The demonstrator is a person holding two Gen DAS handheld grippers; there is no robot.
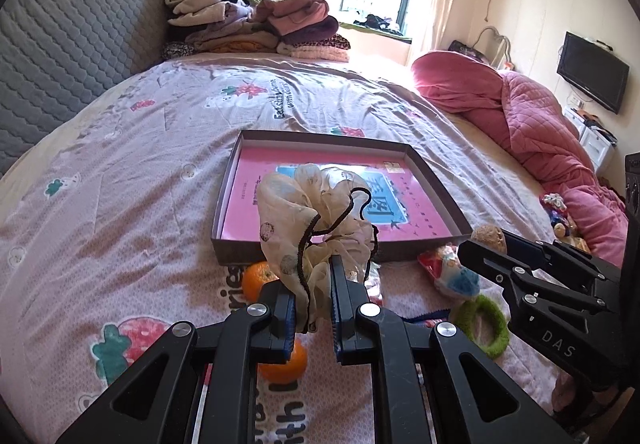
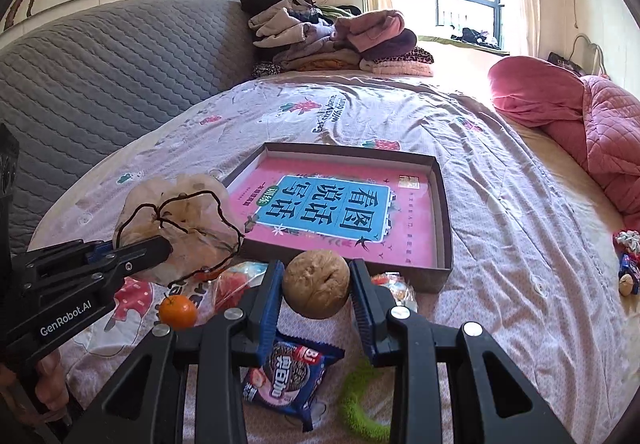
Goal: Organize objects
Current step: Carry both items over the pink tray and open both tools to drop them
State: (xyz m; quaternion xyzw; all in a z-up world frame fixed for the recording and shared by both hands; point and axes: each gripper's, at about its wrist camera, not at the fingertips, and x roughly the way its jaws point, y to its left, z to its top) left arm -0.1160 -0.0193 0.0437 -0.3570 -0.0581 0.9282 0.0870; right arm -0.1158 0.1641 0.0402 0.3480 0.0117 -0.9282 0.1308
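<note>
**Both grippers carrying items toward the box**

The left gripper [image 1: 312, 300] is pinching a sheer scrunchie [image 1: 316, 211], jaws nearly closed; the right gripper [image 2: 316, 292] is clamping a walnut [image 2: 316, 284], both near the shallow box [image 2: 442, 203] on the bed [image 2: 500, 211]. Best to clear the near wall before releasing. The snack packet [image 2: 288, 376] beneath is partly hidden.

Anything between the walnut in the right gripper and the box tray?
Nothing visible. The walnut sits clamped in the right gripper, raised above the bed, and the box tray lies open straight ahead, holding only a pink book.
</note>
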